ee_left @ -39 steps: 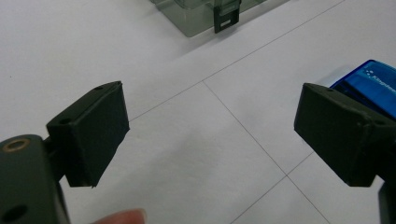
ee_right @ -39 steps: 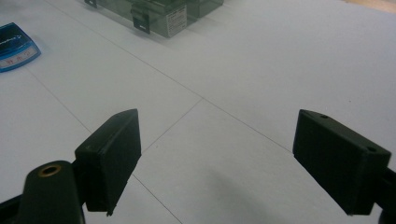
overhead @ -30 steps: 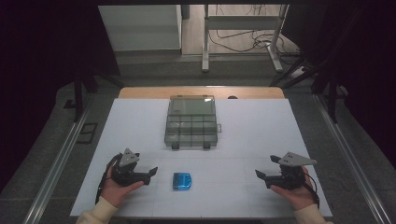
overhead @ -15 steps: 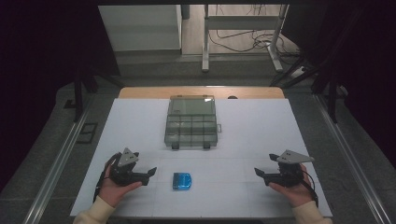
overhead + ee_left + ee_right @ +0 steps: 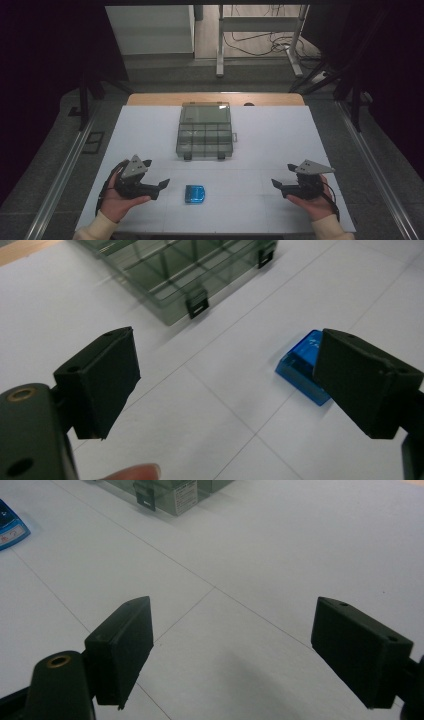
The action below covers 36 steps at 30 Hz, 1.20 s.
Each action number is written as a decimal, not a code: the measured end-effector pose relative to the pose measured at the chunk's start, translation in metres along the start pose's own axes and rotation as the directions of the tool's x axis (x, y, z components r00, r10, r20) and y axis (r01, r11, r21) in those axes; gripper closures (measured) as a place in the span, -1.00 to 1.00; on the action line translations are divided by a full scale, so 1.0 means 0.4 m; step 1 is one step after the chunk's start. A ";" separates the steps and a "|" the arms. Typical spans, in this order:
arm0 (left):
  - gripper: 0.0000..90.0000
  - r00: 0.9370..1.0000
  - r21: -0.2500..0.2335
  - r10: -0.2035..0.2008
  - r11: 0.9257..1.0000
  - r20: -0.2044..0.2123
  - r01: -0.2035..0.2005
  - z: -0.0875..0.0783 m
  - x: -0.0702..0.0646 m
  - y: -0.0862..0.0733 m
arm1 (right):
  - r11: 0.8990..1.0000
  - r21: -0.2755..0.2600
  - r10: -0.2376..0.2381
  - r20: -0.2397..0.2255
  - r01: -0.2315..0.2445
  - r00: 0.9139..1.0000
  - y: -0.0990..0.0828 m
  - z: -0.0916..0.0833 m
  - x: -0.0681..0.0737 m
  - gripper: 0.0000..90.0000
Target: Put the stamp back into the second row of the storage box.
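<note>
1. I see the white bench [image 5: 280, 150] in the high view; thin lines divide its surface into panels, and a wooden strip runs along its far edge.
2. A clear organizer box [image 5: 205, 131] with many compartments stands near the middle of the bench, toward the far side. Its lid is raised, and two dark latches sit on its near wall. In the left gripper view the box [image 5: 175, 275] is at the top, beyond the jaws.
3. My left tongs [image 5: 162, 185] rest in the left hand [image 5: 117, 200] at the near left of the bench. The jaws are wide apart and hold nothing; they point toward the middle of the bench.
4. My right tongs [image 5: 275, 184] rest in the right hand [image 5: 312, 202] at the near right. The jaws are also wide apart and empty, over bare bench.
5. A small blue case [image 5: 194, 193] lies flat on the bench, just beside the left tongs and in front of the box. In the left gripper view the right jaw partly covers the case [image 5: 300, 365].
</note>
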<state>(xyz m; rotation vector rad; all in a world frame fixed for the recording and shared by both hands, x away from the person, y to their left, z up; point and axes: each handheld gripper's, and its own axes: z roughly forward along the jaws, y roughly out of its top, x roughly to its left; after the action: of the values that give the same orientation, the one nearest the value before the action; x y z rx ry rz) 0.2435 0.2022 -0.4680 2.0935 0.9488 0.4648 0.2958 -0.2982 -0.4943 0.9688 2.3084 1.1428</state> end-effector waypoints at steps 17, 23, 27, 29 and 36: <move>-0.74 0.980 0.063 0.132 0.988 0.149 -0.143 0.046 -0.056 0.148 | 1.000 0.005 0.000 0.011 0.000 1.000 -0.007 -0.005 -0.002 -0.62; -0.74 0.965 0.091 0.177 0.976 0.195 -0.197 0.067 -0.080 0.178 | 1.000 0.009 0.001 0.012 -0.001 1.000 -0.007 -0.005 -0.003 -0.62; -0.73 0.954 0.103 0.206 0.967 0.217 -0.232 0.077 -0.095 0.191 | 1.000 0.012 -0.001 0.011 0.001 1.000 -0.008 -0.002 -0.002 -0.62; -0.73 0.950 0.111 0.212 0.964 0.227 -0.242 0.082 -0.100 0.194 | 1.000 0.014 -0.002 0.011 0.002 1.000 -0.008 -0.001 -0.002 -0.62; -0.74 0.937 0.145 0.232 0.950 0.260 -0.276 0.107 -0.117 0.192 | 1.000 0.016 -0.003 0.013 0.003 1.000 -0.008 -0.002 -0.002 -0.62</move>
<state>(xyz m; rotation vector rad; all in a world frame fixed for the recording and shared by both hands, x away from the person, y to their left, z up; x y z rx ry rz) 0.2746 0.1131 -0.4360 2.3881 0.5981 0.2523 0.2946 -0.3004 -0.4965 0.9754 2.3112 1.1161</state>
